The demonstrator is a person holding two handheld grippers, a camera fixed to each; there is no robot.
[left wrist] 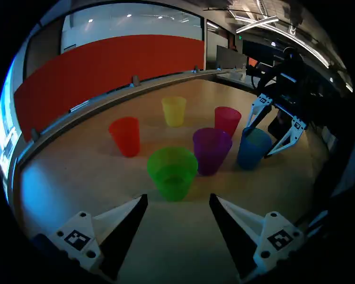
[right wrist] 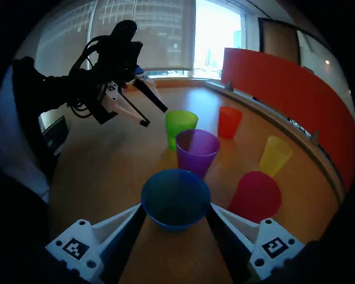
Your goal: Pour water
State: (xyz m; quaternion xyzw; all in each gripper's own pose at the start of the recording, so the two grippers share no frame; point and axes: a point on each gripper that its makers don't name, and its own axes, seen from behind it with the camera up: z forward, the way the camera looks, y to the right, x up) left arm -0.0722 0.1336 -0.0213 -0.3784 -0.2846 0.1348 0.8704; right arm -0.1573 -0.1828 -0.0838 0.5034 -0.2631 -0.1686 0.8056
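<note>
Several coloured plastic cups stand upright in a cluster on a wooden table (left wrist: 73, 184). In the left gripper view the green cup (left wrist: 173, 173) is nearest, just beyond the tips of my left gripper (left wrist: 177, 196), which is open and holds nothing. Behind it stand the purple cup (left wrist: 211, 149), orange cup (left wrist: 125, 136), yellow cup (left wrist: 173, 111), red cup (left wrist: 227, 120) and blue cup (left wrist: 253, 146). My right gripper (right wrist: 176, 208) is open, its fingers flanking the blue cup (right wrist: 175, 199), whose rim nearly fills the gap. The left gripper (right wrist: 155, 117) hovers above the green cup (right wrist: 180, 125).
A raised rail (left wrist: 106, 94) runs along the table's far edge, with a red partition (left wrist: 106, 66) behind it. A dark sleeve (right wrist: 40, 94) holds the left gripper. Bare tabletop lies left of the cups (right wrist: 97, 161). Bright windows (right wrist: 215, 38) are beyond.
</note>
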